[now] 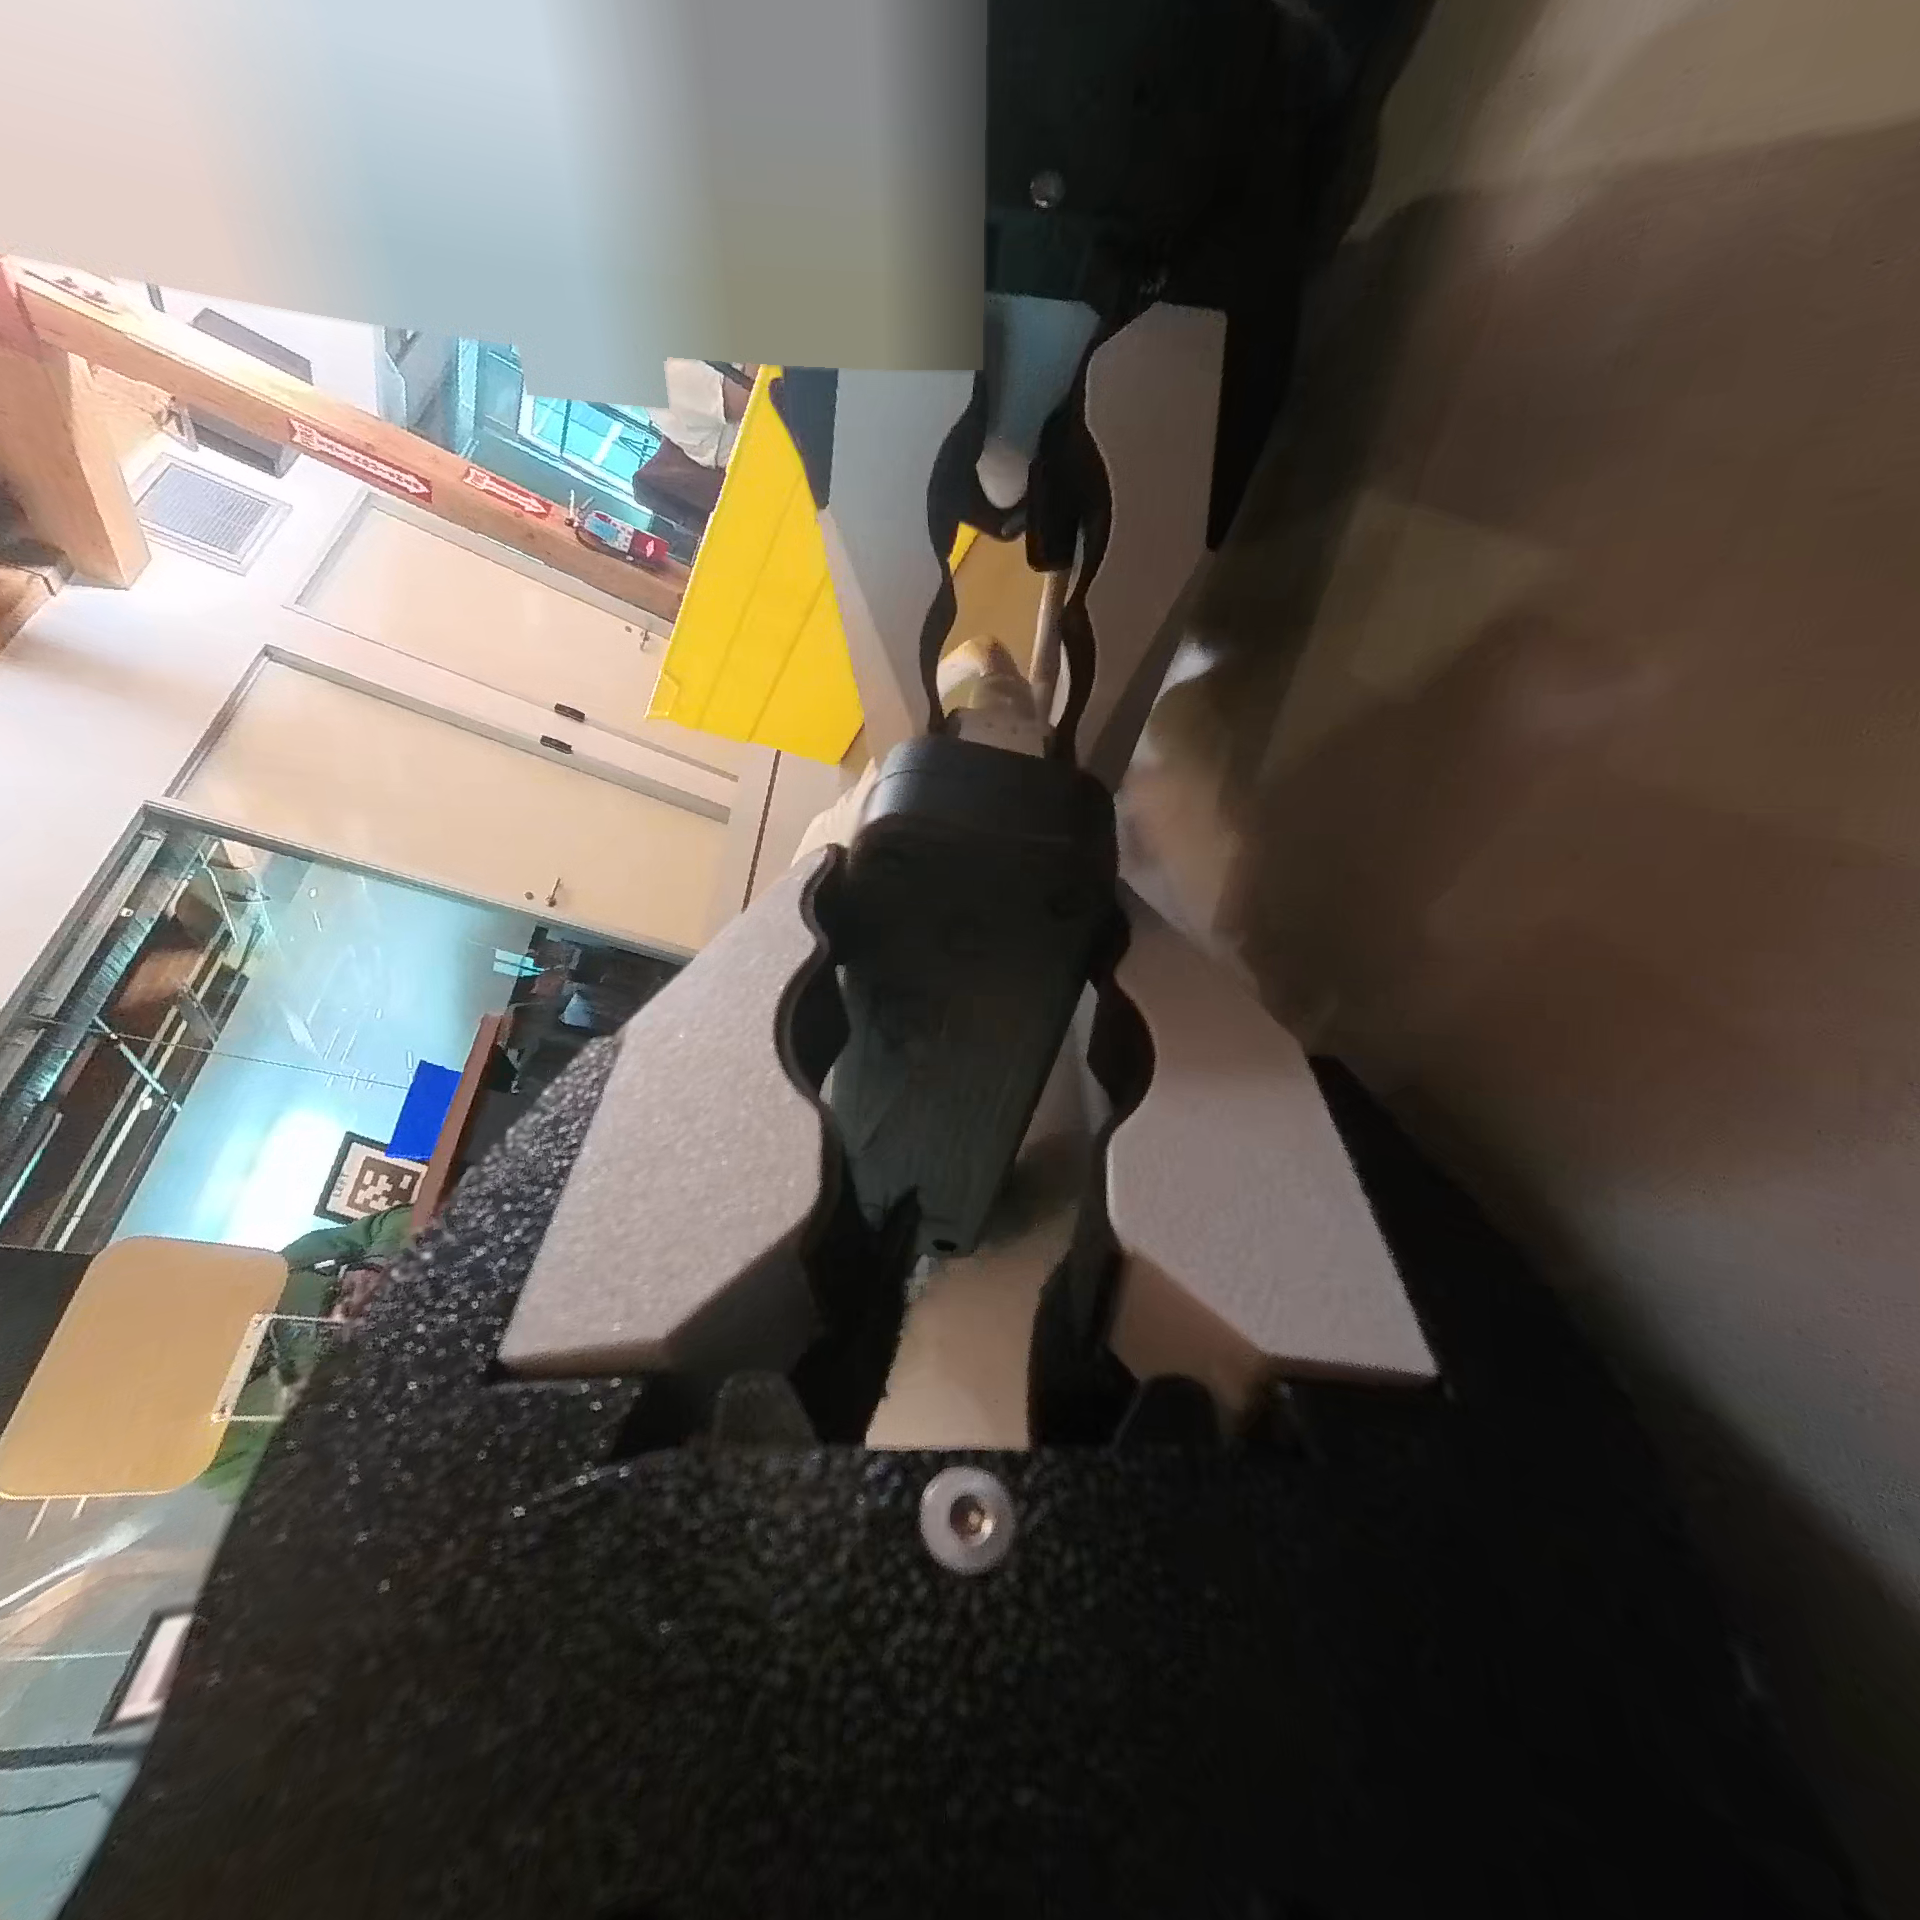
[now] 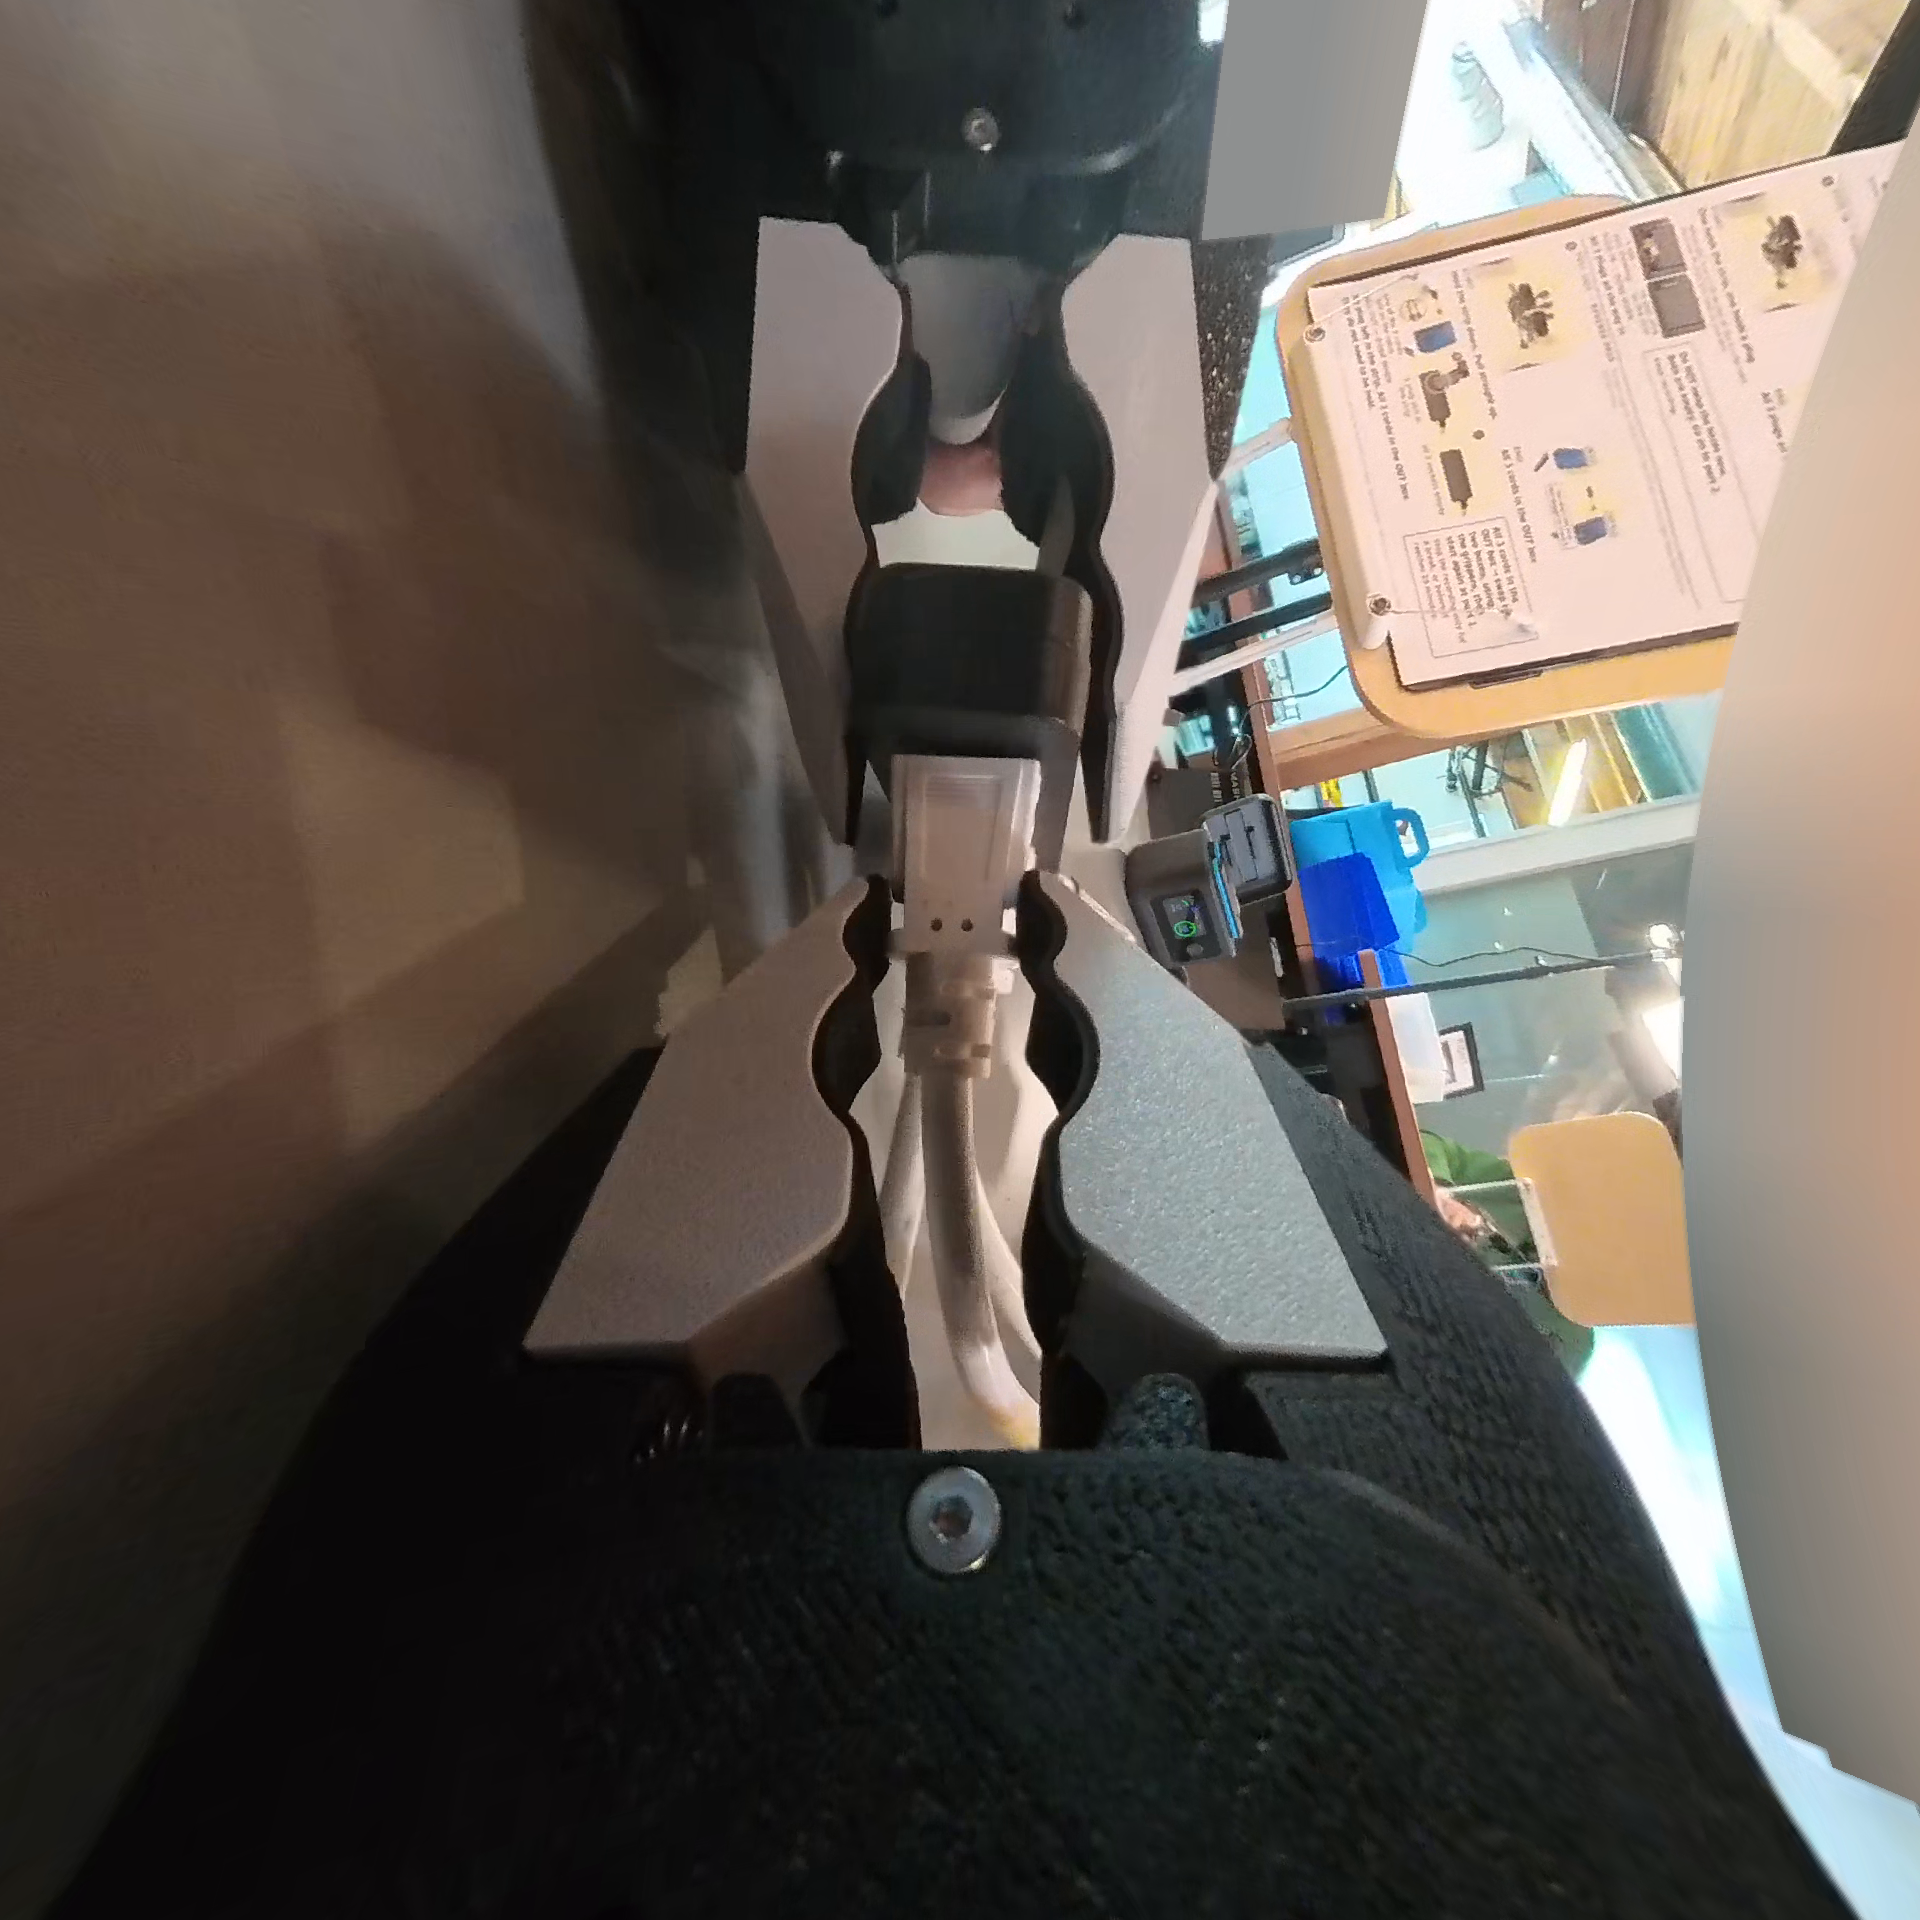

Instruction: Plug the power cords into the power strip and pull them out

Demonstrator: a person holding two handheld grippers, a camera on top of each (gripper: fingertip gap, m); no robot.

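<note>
Both sets of jaws are closed on something: the left gripper [image 1: 961, 935] clamps a black power strip [image 1: 961, 997] end-on between its grey fingers [image 1: 691, 1122], and the right gripper [image 2: 951, 914] pinches a white plug [image 2: 956, 842] by its narrow neck, the white cord [image 2: 961, 1226] trailing back between that gripper's fingers [image 2: 727, 1122].

The two grippers face each other, nose to nose, held up off the desk [image 1: 1558, 727] rather than resting on it. The plug's long axis lies in line with the strip's — its front end meets the black face of the strip, so any pull or push has to run straight along that shared line. I cannot tell how deep the plug sits, or whether it is going in or coming out. Neither hand is nearer; each already holds its half.

The right wrist view shows the joint plainly, plug against strip. The left wrist view hides it behind the strip's body, showing only a sliver of white plug beyond — and a yellow bin [image 1: 764, 582] farther off.
</note>
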